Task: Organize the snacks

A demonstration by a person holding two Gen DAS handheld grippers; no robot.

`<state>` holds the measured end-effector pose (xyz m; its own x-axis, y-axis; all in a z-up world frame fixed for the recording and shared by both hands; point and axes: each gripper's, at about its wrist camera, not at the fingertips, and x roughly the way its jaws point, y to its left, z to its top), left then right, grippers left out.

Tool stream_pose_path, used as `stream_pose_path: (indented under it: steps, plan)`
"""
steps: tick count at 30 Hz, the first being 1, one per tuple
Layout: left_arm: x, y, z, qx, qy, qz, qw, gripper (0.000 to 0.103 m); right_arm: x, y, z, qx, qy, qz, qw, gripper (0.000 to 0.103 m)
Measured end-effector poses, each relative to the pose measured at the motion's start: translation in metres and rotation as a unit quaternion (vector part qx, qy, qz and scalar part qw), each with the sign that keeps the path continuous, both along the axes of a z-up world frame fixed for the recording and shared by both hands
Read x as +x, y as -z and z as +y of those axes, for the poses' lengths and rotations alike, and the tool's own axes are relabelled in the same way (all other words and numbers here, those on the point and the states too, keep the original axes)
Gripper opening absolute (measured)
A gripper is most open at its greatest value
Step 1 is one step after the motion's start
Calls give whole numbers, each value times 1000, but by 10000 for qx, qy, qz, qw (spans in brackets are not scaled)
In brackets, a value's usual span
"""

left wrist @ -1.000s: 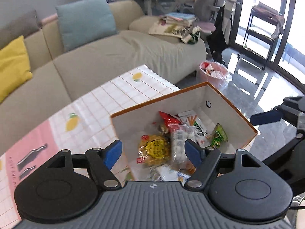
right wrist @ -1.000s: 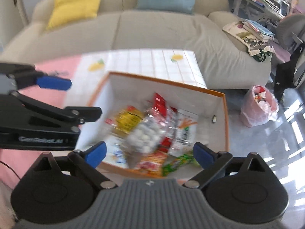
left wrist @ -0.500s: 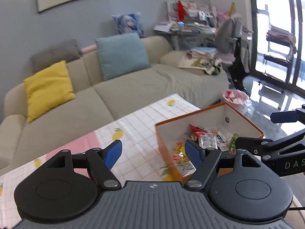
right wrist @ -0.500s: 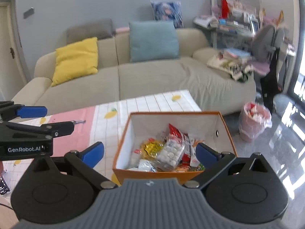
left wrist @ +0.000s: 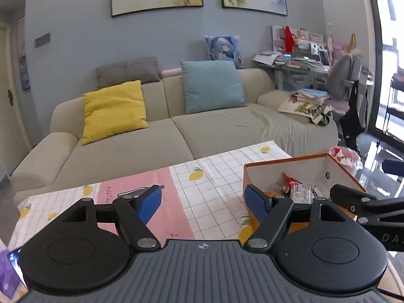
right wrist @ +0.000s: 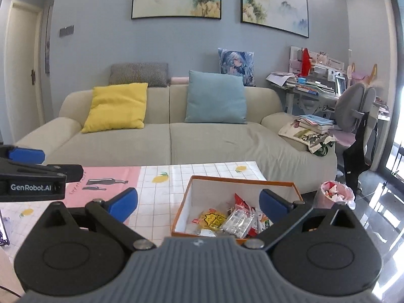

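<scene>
An orange box (right wrist: 240, 179) with white inner walls stands on the table's right end. It holds several snack packets: a yellow one (right wrist: 212, 218), a clear bag of white sweets (right wrist: 238, 221) and a red one (right wrist: 241, 202). My right gripper (right wrist: 199, 202) hovers open on the near side of the box, nothing between its blue pads. My left gripper (left wrist: 203, 199) hangs over the tablecloth (left wrist: 214, 194), left of the box (left wrist: 277, 162); its jaws are opening and hold nothing. Each gripper's fingers show at the edge of the other's view.
A beige sofa (right wrist: 202, 141) with a yellow cushion (right wrist: 116, 106) and a blue cushion (right wrist: 216, 97) runs behind the table. A pink-lined waste bin (right wrist: 335, 193) stands on the floor right of the box. A cluttered desk and grey chair (right wrist: 353, 108) fill the far right.
Both grippers have drawn back and up from over the box and tilted toward level, so the box now sits lower and farther off. Neither has taken hold of anything.
</scene>
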<state>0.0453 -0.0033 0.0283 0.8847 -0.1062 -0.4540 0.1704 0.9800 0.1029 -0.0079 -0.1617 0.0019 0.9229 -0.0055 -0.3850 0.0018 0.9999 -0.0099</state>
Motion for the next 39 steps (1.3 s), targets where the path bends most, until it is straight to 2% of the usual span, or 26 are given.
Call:
stream_pose_path:
  steps: [3,7,13,25,30,39]
  plan:
    - [-8,7,3,-4,-245,-39,9997,95,-7,5,4,-27,-8,-24,10000,100]
    - [-11,18,10,-134,-343,256,9990,95,-15,14,9,-41,75,34,10000,100]
    - [-12,35,15,-21,-543,576,9969,95,-14,31,17,-111,190,385,9990,100]
    - [-11,66,10,200,-427,1285,9906,95,-2,61,14,-14,497,1154,9921,100]
    - [-12,65,11,174,-445,1300,9904,95,0,65,14,-8,574,1312,9897,100]
    - [-11,64,12,158,-449,1337,9899,95,3,64,14,-71,534,1331,9896,100]
